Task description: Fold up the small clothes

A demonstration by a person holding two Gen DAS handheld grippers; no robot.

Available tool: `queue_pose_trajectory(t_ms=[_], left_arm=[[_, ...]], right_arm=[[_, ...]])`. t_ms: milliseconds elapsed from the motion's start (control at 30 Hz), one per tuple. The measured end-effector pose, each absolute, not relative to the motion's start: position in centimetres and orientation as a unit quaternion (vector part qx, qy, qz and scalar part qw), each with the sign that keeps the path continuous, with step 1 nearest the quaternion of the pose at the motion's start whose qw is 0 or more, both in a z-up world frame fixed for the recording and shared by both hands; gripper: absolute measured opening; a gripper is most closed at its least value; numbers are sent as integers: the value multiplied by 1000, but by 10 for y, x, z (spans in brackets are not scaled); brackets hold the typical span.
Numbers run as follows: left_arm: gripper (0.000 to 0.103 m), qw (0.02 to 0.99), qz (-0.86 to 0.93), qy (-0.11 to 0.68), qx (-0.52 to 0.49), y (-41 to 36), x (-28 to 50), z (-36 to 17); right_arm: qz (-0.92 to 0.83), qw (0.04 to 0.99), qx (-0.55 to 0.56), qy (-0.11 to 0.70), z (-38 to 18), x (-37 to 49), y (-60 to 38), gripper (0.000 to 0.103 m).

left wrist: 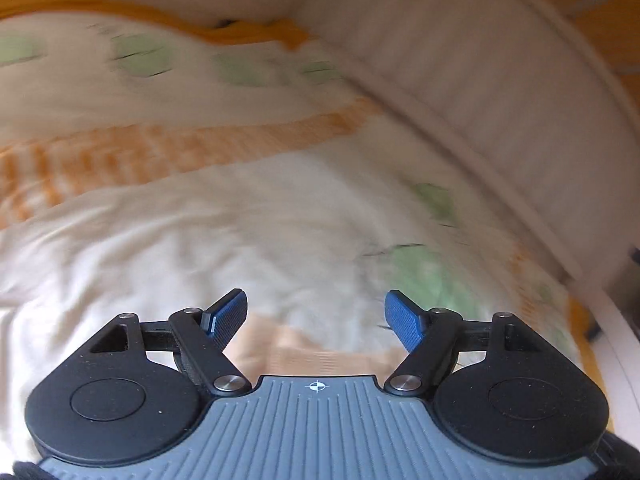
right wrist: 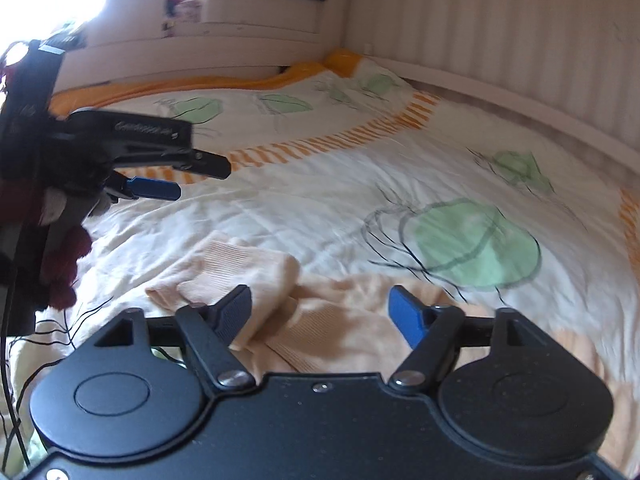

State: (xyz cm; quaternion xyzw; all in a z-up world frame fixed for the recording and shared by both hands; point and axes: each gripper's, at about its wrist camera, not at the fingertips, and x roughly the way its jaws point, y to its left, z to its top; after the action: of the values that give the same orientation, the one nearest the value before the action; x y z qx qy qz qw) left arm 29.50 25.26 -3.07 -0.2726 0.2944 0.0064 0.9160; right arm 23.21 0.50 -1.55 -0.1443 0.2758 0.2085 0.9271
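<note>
The peach ribbed garment (right wrist: 320,320) lies crumpled on the bed's duvet (right wrist: 320,208), directly under and just ahead of the right gripper (right wrist: 320,312). Its bulk spreads from lower centre toward the right in the right wrist view, with a narrower folded part (right wrist: 240,268) reaching left and away; the long axis therefore runs roughly across the jaws, not along them.

The right gripper's jaws stand apart, with cloth visible between them but not pinched. The left gripper (left wrist: 316,316) also has its jaws apart and holds nothing; only a strip of the peach garment (left wrist: 312,350) shows below it. In the right wrist view the left gripper (right wrist: 168,184) hangs above the duvet at the left, clear of the garment, so the right hand is judged the nearer.

Surroundings: the duvet carries green leaf prints (right wrist: 472,244) and an orange striped band (right wrist: 340,140); a white panelled wall (right wrist: 500,52) borders the bed at the right. Nothing lies on the garment or between it and either gripper. The garment is not yet folded.
</note>
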Motion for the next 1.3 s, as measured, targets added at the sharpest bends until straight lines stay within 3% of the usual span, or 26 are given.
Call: queue_pose_trajectory(t_ms=[200,633,667,733,767,967,1300], left_arm=[[75,863,113,350,-347,300,292,-60],[75,865,114,345,-346,299,294,-59],[75,866,114,345,-345,299,294,-59],[75,867,115,344,-342,299,294,-59],[75,868,115,344,-340,299,294,-59],[75,868,111,351,-333,296,297,-61],[75,889,81,356,-275,271,302,-55]], right_arm=[[257,899,-220,278,-36,244,59,51],[302,855,-299,297,-94,260,123,49],[301,853,-306,298,-98,262,124,46],[303,848,-311,303,-102,263,125,25],[308,845,-308,309,-102,265,124,8],[282,894,-210,278,-61,266,89,7],[124,957,-78,249,25,268,-85,7]])
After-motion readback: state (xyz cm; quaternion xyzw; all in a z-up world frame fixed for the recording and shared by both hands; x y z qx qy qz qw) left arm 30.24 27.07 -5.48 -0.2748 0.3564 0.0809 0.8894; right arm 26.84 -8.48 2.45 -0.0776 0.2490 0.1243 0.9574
